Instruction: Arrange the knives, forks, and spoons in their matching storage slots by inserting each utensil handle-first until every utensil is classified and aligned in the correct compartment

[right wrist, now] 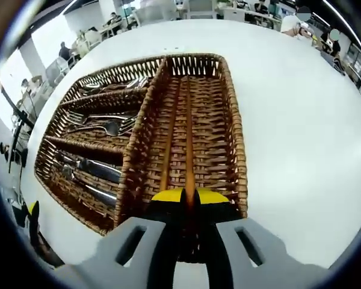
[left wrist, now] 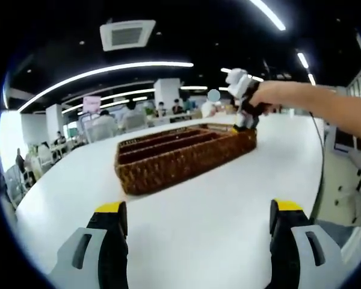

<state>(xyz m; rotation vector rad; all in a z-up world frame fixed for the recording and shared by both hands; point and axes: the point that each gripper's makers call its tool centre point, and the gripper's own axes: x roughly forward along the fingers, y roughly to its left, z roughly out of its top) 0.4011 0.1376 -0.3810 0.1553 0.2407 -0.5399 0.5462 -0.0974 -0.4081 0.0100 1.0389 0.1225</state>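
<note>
Right gripper [right wrist: 189, 198] is clamped on a thin stick-like utensil [right wrist: 189, 129] over the basket [right wrist: 236, 138]'s wide slot. Left gripper [left wrist: 198, 220] gapes empty, near. Risk: tilt snags the weave, misfiling it.

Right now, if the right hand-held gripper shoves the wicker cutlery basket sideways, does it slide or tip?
Likely slides: the brown woven wicker cutlery basket looks low and wide on the smooth white table. Probably fairly stiff, given its tight weave. The metal cutlery may rattle and shift.
</note>
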